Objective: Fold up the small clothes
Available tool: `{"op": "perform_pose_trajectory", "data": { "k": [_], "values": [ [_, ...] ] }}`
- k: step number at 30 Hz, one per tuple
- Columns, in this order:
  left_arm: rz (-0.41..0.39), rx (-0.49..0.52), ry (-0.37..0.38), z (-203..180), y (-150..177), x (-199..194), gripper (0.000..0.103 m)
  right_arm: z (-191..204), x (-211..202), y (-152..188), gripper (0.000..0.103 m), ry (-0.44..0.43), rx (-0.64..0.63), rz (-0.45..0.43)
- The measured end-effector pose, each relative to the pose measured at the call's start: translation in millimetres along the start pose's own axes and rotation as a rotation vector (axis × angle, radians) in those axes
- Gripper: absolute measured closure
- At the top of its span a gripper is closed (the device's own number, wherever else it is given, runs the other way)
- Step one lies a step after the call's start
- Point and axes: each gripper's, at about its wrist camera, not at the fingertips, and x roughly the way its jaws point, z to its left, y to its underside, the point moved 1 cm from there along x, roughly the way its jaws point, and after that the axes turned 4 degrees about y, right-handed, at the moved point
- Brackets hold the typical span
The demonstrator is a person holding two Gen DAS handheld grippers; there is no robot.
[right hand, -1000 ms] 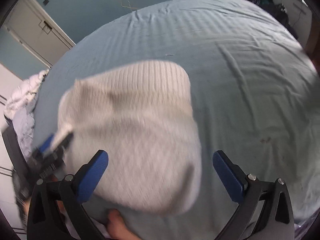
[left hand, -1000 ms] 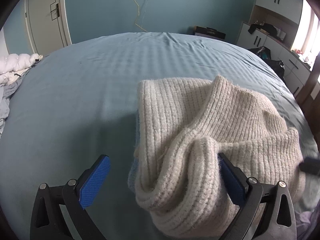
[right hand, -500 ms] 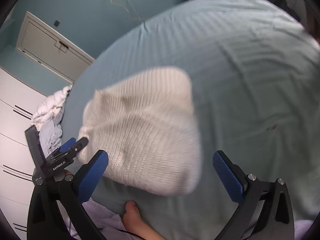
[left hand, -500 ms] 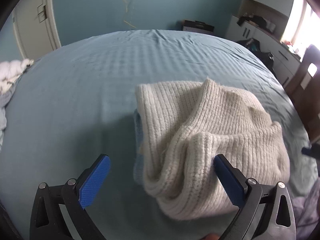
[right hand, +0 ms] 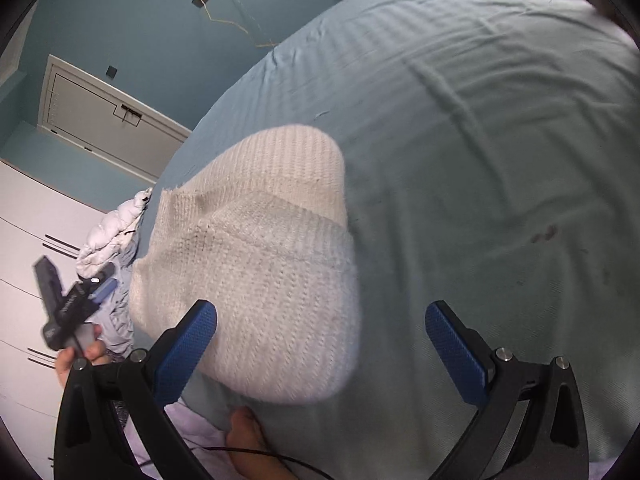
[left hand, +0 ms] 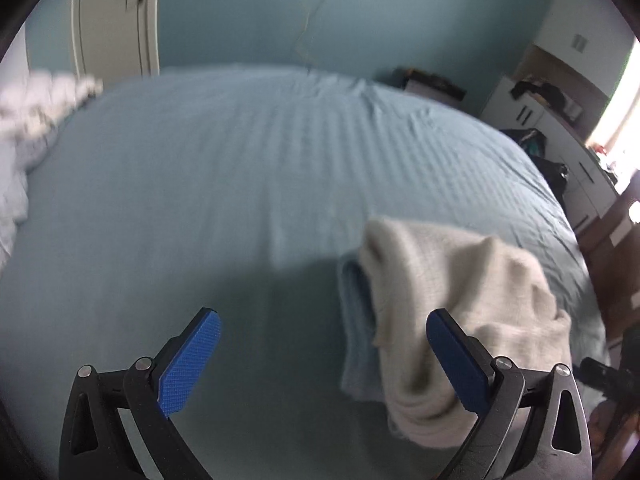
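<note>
Your left gripper (left hand: 320,360) has its blue-padded jaws spread wide with nothing between them but bare sheet; the folded cream ribbed-knit sweater (left hand: 452,308) lies off to its right, partly behind the right-hand finger rather than inside the gap, so that tool has no hold on anything. Your right gripper (right hand: 320,356) is just as wide open and just as empty: from its own camera the same sweater (right hand: 260,280) sits ahead and to the left, its near edge passing behind the left-hand finger, with open bedding between the pads. The garment rests as a compact, doubled-over bundle on the pale blue striped bed sheet (left hand: 240,184), and a strip of light blue fabric (left hand: 354,320) shows along its side nearest your left tool, apparently something lying under it. That the bundle sits unsupported, with both tools clear of it, suggests the fold on this piece is finished and you have let go so it keeps its shape. In the right wrist view your left tool appears again as a black handle gripped in your hand (right hand: 76,356), off to the far left beside a heap of white crumpled bedding (right hand: 112,236); if more pieces wait there, that may be where your next reach goes, though the pictures do not settle it.
</note>
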Motion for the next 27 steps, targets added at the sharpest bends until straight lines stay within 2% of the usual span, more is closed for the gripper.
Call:
{"op": "perform_pose_trajectory", "data": {
  "k": [5, 9, 11, 14, 17, 23, 27],
  "values": [
    [0.098, -0.054, 0.136, 7, -1, 42, 0.000, -1, 7, -2, 0.001, -0.087, 0.021, 0.024],
    [0.096, -0.055, 0.238, -3, -8, 55, 0.000, -5, 13, -2, 0.001, -0.141, 0.050, 0.035],
    [0.124, -0.032, 0.269, -11, -10, 63, 0.000, -6, 15, -2, 0.001, -0.146, 0.047, 0.039],
    [0.186, 0.000, 0.263, -24, -8, 87, 0.000, -4, 23, -2, 0.001, -0.155, 0.038, 0.069],
    [0.231, -0.107, 0.343, -17, -9, 111, 0.000, -2, 31, -2, 0.001, -0.176, 0.037, 0.107],
    [0.421, -0.289, 0.578, -2, 5, 165, 0.000, -17, 36, -8, 0.001, -0.252, 0.119, 0.166],
    [0.500, -0.309, 0.630, -10, 10, 180, 0.000, -35, 53, -10, 0.001, -0.353, 0.221, 0.242]
  ]
}}
